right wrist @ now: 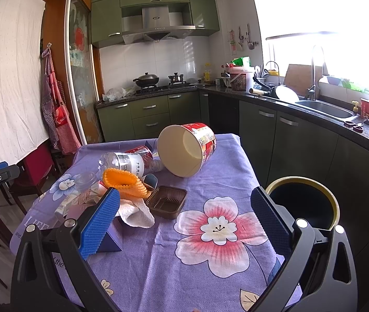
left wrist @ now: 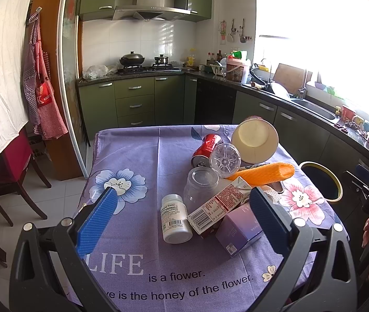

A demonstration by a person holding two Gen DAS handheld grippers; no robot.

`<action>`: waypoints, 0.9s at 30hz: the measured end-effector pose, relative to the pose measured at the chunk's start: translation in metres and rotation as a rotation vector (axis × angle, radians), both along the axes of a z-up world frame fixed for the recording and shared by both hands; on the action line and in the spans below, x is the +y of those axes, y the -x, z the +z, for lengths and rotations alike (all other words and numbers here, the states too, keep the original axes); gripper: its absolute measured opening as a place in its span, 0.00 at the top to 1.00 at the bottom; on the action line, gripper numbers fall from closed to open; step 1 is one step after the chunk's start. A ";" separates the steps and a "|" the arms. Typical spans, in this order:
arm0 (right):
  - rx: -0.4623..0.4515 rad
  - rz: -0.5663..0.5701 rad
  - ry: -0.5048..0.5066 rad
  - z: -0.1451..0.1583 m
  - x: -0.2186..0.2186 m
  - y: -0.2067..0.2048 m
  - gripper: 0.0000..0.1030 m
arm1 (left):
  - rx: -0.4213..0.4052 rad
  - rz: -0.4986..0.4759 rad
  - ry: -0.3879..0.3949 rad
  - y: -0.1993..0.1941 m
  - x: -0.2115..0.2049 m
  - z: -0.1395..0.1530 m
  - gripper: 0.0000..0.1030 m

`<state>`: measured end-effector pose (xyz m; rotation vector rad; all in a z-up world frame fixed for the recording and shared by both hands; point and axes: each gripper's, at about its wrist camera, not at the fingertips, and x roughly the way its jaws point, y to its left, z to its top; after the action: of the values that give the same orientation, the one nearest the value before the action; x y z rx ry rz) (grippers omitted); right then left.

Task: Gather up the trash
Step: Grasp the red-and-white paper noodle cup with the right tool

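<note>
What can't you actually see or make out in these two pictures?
- Bin: its inside is dark in the right wrist view; contents unknown.
- Purple box: mostly behind the right tool's finger.
- Window: overexposed in both views; nothing outside shows.
- White pill bottle: label print too small to read, left wrist view.

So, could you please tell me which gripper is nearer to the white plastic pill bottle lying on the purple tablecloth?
Left. The left gripper hangs open with the white plastic pill bottle lying between its blue fingers. The right gripper is open over the pink flower print, across the trash pile.
</note>
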<state>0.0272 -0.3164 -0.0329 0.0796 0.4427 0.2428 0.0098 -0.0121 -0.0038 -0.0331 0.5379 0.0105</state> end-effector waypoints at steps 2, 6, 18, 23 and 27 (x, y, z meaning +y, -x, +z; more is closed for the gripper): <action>0.002 -0.002 0.001 -0.002 0.001 -0.001 0.04 | 0.003 -0.004 0.000 -0.001 0.000 -0.001 0.06; 0.026 -0.028 0.011 -0.007 0.002 -0.010 0.04 | 0.020 -0.008 -0.001 -0.013 0.003 -0.004 0.06; -0.003 -0.053 0.127 -0.009 0.018 -0.111 0.30 | 0.047 0.046 -0.024 -0.129 0.042 -0.013 0.06; 0.085 -0.034 0.171 -0.029 0.038 -0.188 0.49 | 0.065 0.067 -0.011 -0.187 0.058 -0.025 0.06; 0.104 -0.050 0.248 -0.045 0.060 -0.236 0.53 | 0.065 0.082 0.009 -0.225 0.069 -0.036 0.06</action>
<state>0.2627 -0.2563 -0.0777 -0.1399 0.5702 0.1337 0.2346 0.0570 -0.0402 -0.0634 0.6017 0.0897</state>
